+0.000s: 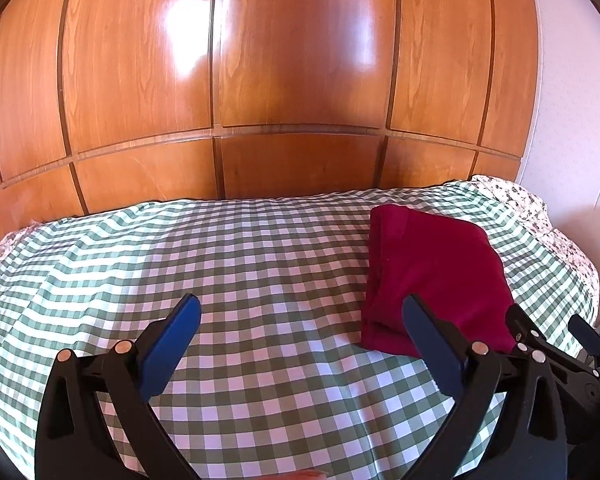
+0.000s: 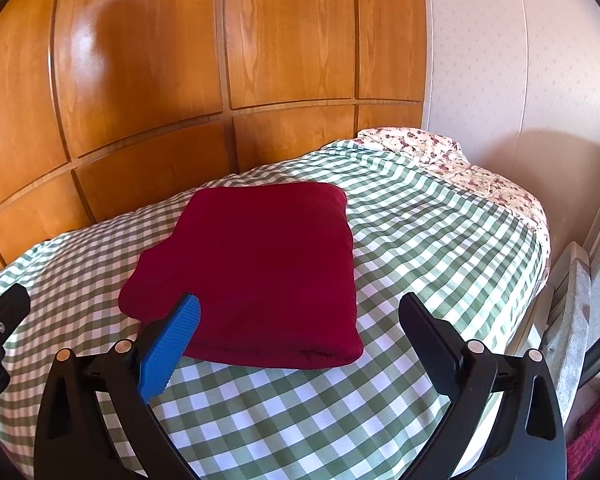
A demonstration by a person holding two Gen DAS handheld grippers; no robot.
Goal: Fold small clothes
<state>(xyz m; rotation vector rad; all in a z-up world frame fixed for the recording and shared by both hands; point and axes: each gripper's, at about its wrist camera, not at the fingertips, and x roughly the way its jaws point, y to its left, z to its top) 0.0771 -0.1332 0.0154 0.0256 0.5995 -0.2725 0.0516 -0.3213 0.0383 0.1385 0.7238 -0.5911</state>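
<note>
A dark red garment (image 2: 256,268) lies folded into a flat rectangle on the green checked bedspread (image 2: 420,232). In the left wrist view the garment (image 1: 432,272) sits to the right, beyond the right finger. My left gripper (image 1: 300,308) is open and empty above bare bedspread (image 1: 220,264). My right gripper (image 2: 300,308) is open and empty, just in front of the garment's near edge, not touching it. The right gripper's body also shows at the right edge of the left wrist view (image 1: 548,340).
A glossy wooden panelled wardrobe (image 1: 292,80) stands right behind the bed. A floral sheet (image 2: 460,160) shows at the bed's far right corner beside a pale wall (image 2: 520,60). A grey object and dark red fabric (image 2: 596,432) lie past the bed's right edge.
</note>
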